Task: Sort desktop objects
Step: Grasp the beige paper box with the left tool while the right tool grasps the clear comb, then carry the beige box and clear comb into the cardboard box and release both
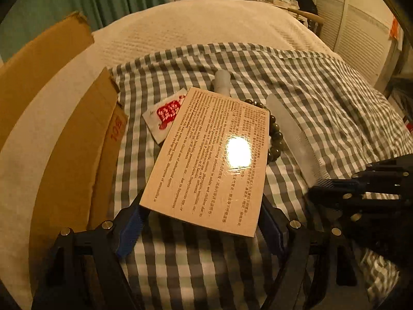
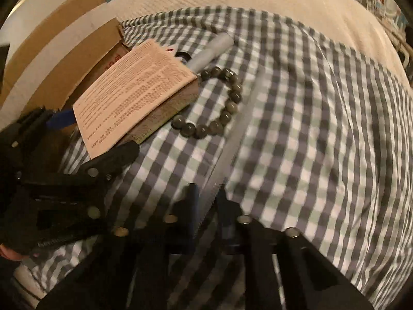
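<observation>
My left gripper (image 1: 200, 222) is shut on a tan medicine box (image 1: 211, 155) printed with text and holds it above the checked cloth (image 1: 322, 98); the box also shows in the right wrist view (image 2: 134, 95). My right gripper (image 2: 206, 201) is shut on the near end of a clear comb (image 2: 240, 118), which lies on the cloth; the comb also shows in the left wrist view (image 1: 291, 134). A bead bracelet (image 2: 219, 100) lies between box and comb. A frosted tube (image 2: 211, 49) and a red-printed sachet (image 1: 165, 116) lie behind the box.
An open cardboard box (image 1: 77, 142) stands at the left edge of the cloth. A cream blanket (image 1: 206, 23) covers the bed beyond. A cluttered shelf and a louvred door (image 1: 361, 33) are at the back right.
</observation>
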`<state>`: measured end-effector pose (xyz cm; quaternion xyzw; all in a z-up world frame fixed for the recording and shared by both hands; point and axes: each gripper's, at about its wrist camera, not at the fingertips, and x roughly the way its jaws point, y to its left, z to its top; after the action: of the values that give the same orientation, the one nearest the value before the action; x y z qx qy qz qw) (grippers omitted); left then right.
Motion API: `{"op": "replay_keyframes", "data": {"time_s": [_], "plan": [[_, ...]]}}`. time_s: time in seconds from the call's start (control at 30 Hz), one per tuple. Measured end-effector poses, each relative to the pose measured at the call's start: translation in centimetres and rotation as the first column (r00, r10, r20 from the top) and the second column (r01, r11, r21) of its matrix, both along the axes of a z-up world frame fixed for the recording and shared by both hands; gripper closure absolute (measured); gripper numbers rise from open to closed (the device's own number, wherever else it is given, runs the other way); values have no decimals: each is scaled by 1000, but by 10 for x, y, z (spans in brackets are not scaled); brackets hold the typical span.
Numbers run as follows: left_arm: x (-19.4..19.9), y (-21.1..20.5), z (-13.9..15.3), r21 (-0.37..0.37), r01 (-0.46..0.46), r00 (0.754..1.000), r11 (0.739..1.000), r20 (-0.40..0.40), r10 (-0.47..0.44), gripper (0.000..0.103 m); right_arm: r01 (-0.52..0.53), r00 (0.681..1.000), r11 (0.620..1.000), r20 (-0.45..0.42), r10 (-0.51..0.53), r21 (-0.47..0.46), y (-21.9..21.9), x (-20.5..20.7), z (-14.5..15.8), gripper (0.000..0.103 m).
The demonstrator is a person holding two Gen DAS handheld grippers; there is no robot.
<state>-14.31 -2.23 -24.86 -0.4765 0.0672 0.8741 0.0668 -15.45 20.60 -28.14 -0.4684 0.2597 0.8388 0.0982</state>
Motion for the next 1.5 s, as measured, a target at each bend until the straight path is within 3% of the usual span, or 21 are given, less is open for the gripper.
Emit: {"op": "replay_keyframes", "data": {"time_s": [0.33,0.67,0.77,0.83,0.9,1.1,1.3,1.4,1.5], "plan": [[47,15,29,43,23,1000,999,-11,-22,22,54,999,993,-2,-54,-102,-5,69,22,99],[79,36,35,27,67,998,997,-1,-67,22,52,999,997,-9,-53,-50,-31,115,51,99],[77,34,33,34,57,998,998,4,-57,22,49,999,998,-20,-50,-42,-31,115,56,93],[75,30,31,38,41,999,998,1,-41,22,48,998,998,-31,-48,-27,-31,115,60,70],[69,26,24,27,22,1000,999,7,-22,22,43,998,999,-44,-43,-3,-29,110,61,64],[48,7,-12,85,-40,996,996,88,33,22,19,1000,999,-20,-18,33,-20,76,41,64],[39,12,-13,95,-13,998,995,61,8,24,17,1000,1000,11,-17,2,-12,45,16,64],[37,9,-10,131,-11,998,991,56,3,24,6,999,999,47,-7,33,-14,37,8,78],[40,6,-7,160,-8,998,987,55,-1,25,-30,998,997,50,27,67,-18,36,10,78]]}}
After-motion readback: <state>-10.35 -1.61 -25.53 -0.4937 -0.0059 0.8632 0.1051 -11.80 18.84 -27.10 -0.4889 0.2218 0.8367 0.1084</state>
